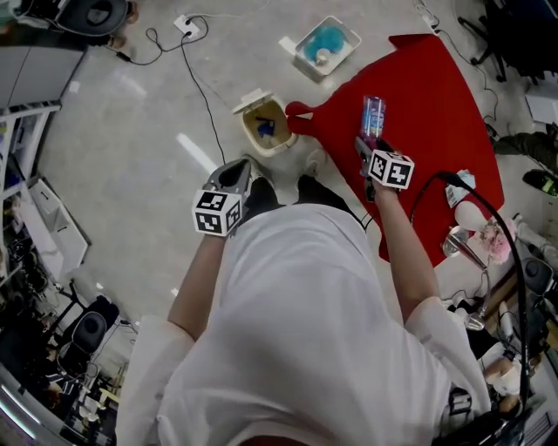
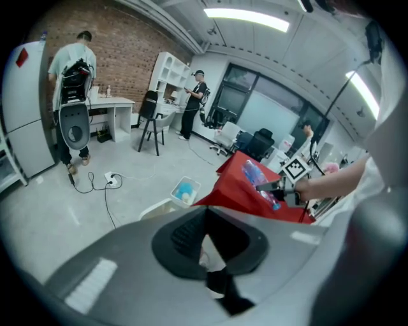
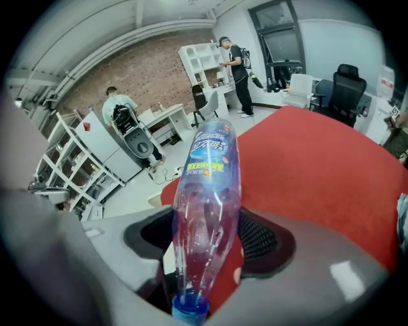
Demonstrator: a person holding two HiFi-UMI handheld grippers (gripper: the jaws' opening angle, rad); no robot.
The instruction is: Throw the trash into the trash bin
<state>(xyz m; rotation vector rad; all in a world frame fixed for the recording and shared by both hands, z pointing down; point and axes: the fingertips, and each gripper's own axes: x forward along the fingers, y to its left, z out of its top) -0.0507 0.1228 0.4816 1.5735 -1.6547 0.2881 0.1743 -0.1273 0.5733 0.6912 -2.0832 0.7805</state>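
A clear plastic bottle (image 1: pixel 373 111) with a blue label is held over the red-covered table (image 1: pixel 436 96), my right gripper (image 1: pixel 366 146) shut on it. In the right gripper view the bottle (image 3: pixel 207 184) runs up between the jaws of the right gripper (image 3: pixel 205 232), blue cap toward the camera. The small beige trash bin (image 1: pixel 266 126) stands on the floor with its lid open and something blue inside, just left of the table corner. My left gripper (image 1: pixel 234 174) hangs shut and empty below and to the left of the bin; its jaws (image 2: pixel 205 213) meet with nothing between them.
A white tray (image 1: pixel 325 43) with blue contents lies on the floor beyond the bin. A power strip with black cables (image 1: pixel 187 26) lies at the back left. Shelving lines the left edge. A lamp and cables crowd the right. People stand far off by desks.
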